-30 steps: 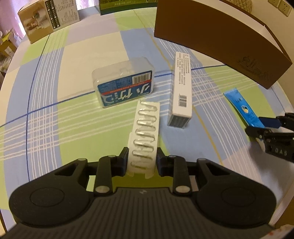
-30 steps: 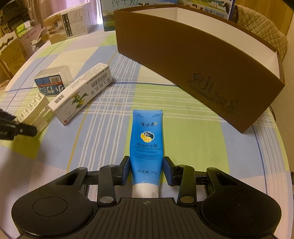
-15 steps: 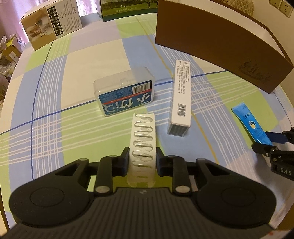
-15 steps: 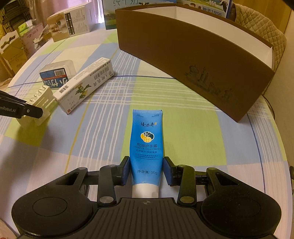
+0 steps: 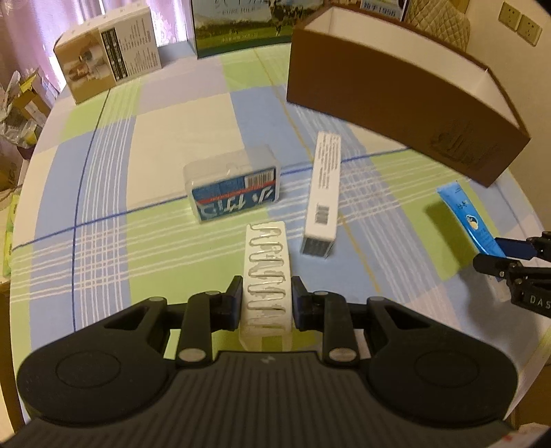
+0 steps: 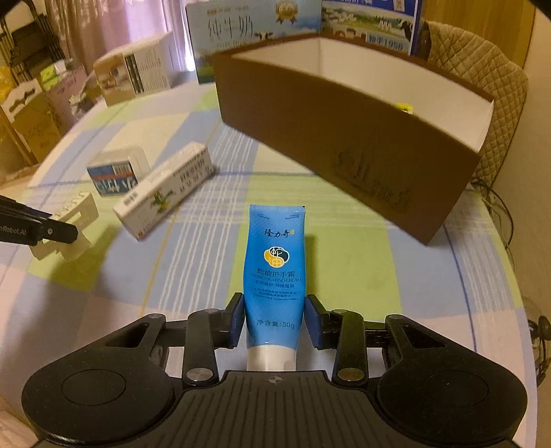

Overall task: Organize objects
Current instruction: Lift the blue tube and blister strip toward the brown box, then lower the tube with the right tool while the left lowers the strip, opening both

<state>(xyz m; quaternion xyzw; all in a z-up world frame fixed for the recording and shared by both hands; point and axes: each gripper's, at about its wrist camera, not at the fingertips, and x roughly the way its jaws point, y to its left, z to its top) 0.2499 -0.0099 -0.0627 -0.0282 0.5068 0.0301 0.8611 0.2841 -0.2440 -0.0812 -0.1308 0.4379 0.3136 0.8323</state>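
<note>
My left gripper (image 5: 265, 298) is shut on a white strip of small vials (image 5: 267, 272) and holds it above the checked tablecloth. My right gripper (image 6: 273, 318) is shut on a blue hand cream tube (image 6: 275, 265), lifted off the cloth, its shadow below. The tube also shows at the right of the left wrist view (image 5: 468, 220), and the strip at the left of the right wrist view (image 6: 69, 220). A brown open box (image 6: 344, 144) with a white inside stands ahead of the right gripper; it also shows in the left wrist view (image 5: 396, 100).
A clear plastic case with a blue label (image 5: 234, 186) and a long white carton (image 5: 323, 189) lie on the cloth ahead of the left gripper. A tan carton (image 5: 106, 65) and milk cartons (image 6: 255, 31) stand at the far edge. A quilted chair (image 6: 482, 79) is behind the box.
Both grippers have risen with their loads. The vial strip and the tube are higher off the cloth, and the inside of the brown box has come into view.
</note>
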